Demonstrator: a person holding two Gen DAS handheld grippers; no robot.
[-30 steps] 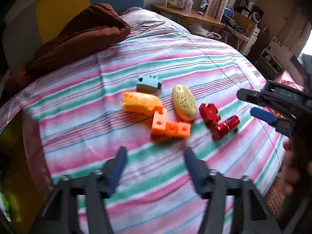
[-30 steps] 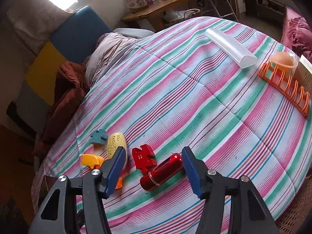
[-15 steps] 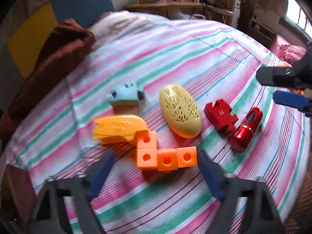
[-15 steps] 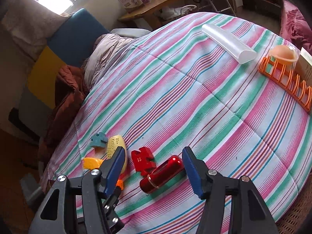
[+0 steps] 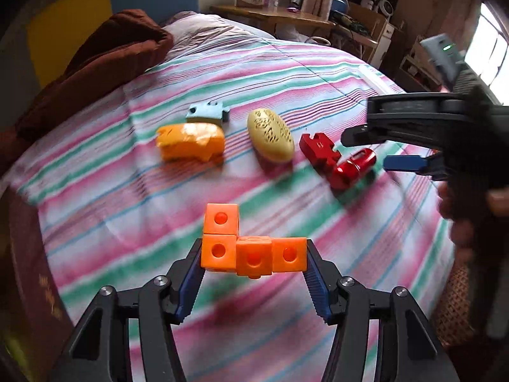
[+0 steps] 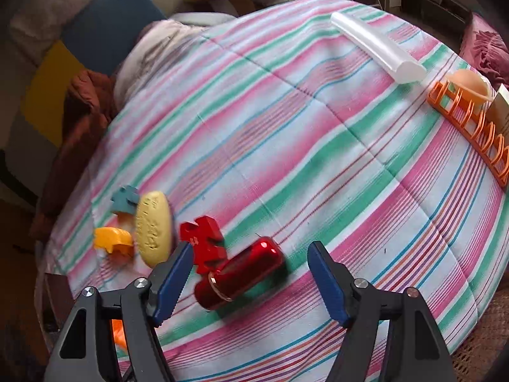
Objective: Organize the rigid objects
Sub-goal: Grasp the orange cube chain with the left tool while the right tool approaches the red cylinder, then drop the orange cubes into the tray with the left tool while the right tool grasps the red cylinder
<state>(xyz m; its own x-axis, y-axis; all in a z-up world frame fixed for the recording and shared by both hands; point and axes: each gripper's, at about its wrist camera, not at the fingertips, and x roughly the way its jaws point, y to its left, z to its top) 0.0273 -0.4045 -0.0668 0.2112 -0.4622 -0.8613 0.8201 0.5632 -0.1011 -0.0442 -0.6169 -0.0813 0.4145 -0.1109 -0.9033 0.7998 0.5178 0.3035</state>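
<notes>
A: From the left wrist view, what is the left gripper (image 5: 254, 256) doing?

B: It is pinching the orange L-shaped cube block (image 5: 253, 248) — one finger against each end of the three-cube row, the fourth cube standing up on the left. The block looks lifted clear of the striped bedspread (image 5: 111, 222), likely because the long row gives two flat, parallel faces to press on.

A: And the rest of the toys?

B: They lie in a loose row further up the bed: a light blue puzzle piece (image 5: 208, 112) just behind an orange-yellow moulded piece (image 5: 190, 141), then a yellow oval shell (image 5: 270, 135), a red puzzle piece (image 5: 319, 149) and a red metallic cylinder (image 5: 353, 168) touching it. The right gripper (image 5: 375, 149) reaches in from the side, its fingers either side of that cylinder's end.

A: Now the right wrist view?

B: The right gripper (image 6: 249, 273) is spread wide, and the red metallic cylinder (image 6: 240, 277) lies on its side between the fingers, not yet touched as far as I can tell. The red puzzle piece (image 6: 203, 242) sits against it, close to the left finger — I judge that the finger could nudge it on closing.

A: Anything that suggests a destination?

B: Well apart, at the bed's far edge, an orange rack (image 6: 470, 127) holds a peach-coloured ball (image 6: 467, 83), beside a translucent white tube (image 6: 375, 47). Whether the toys go there, I cannot tell.
</notes>
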